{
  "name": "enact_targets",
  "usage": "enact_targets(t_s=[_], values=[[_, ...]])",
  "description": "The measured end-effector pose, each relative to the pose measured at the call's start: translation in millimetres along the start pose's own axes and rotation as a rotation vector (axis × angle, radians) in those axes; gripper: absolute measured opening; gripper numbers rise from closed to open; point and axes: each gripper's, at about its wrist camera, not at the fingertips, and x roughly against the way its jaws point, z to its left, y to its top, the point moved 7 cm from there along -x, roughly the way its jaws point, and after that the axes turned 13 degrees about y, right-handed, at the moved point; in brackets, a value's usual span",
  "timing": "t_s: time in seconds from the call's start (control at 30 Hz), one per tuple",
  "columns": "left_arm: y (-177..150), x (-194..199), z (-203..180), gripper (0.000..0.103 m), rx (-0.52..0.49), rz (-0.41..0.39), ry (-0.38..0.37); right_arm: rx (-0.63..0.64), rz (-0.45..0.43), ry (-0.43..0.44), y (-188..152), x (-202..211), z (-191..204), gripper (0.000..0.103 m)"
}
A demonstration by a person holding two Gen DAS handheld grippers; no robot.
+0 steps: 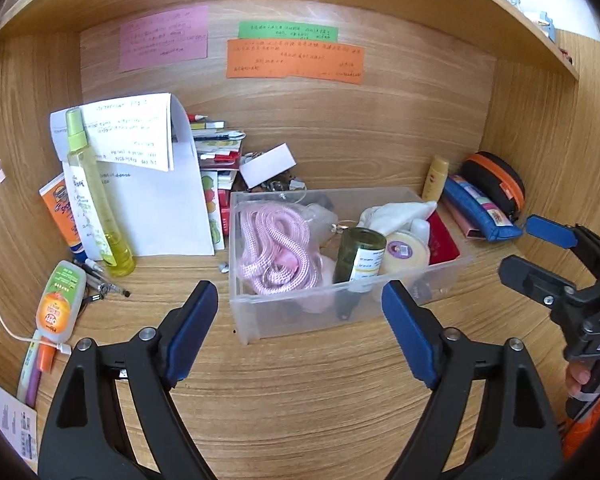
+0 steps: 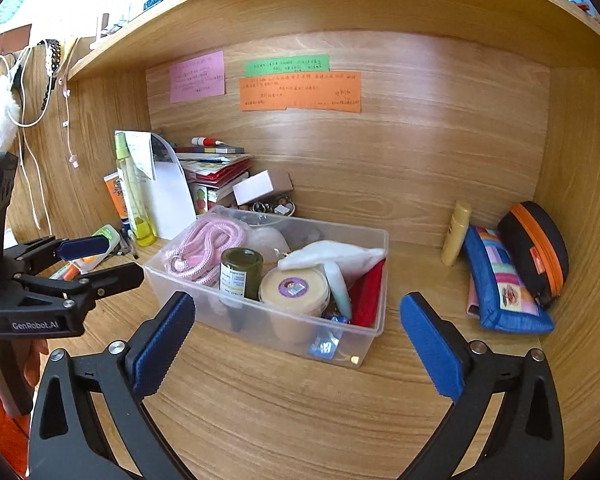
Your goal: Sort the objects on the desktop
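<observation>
A: Wooden desk nook (image 2: 300, 400), shelf overhead, coloured notes (image 2: 300, 91) taped on the back wall. Where's everything sitting?

B: Clear plastic bin (image 1: 352, 304) is sitting mid-desk, long axis running roughly 9-to-3 in the left view. It's holding pink rope (image 1: 274, 246), a dark green jar (image 1: 358, 254), a cream tub (image 1: 404, 254) and a red booklet (image 1: 442, 240).

A: Claws?

B: Left gripper (image 1: 300, 330) is gaping wide, nothing in it, hovering just short of the bin's near wall at 12. Right gripper (image 2: 296, 342) is also spread wide and empty, bin at 12, slightly left.

A: Loose stuff still out?

B: At 9–10 o'clock from the left claw: OFF repellent bottle (image 1: 58, 300), tall yellow-green spray bottle (image 1: 96, 196), pens (image 1: 100, 280). At 2 from the right claw: blue pouch (image 2: 506, 288), orange-zip case (image 2: 536, 252), small yellow bottle (image 2: 456, 234).

A: Who's nearer what?

B: I'd guess left for the repellent, lying flat, long axis toward 1; right for the pouch. Side walls are crowding both ends; open desk is in front of the bin.
</observation>
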Motion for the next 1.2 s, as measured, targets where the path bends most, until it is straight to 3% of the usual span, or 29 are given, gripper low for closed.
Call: enact_targets(t_s=[0.33,0.43,1.2], values=[[-5.4,0.2,-3.0,0.085,-0.007,-0.007,0.003,-0.025,0.004,0.007,-5.1,3.9,-1.3,0.102],[-4.8,1.9,-3.9,0.097,-0.002,-0.012,-0.005,-0.033,0.007,0.012,-5.9,3.0,-2.4,0.102],[-0.2,12.6,2.1,0.098,-0.008,-0.058,0.026,-0.02,0.012,0.03,-3.6,0.0,2.7,0.102]])
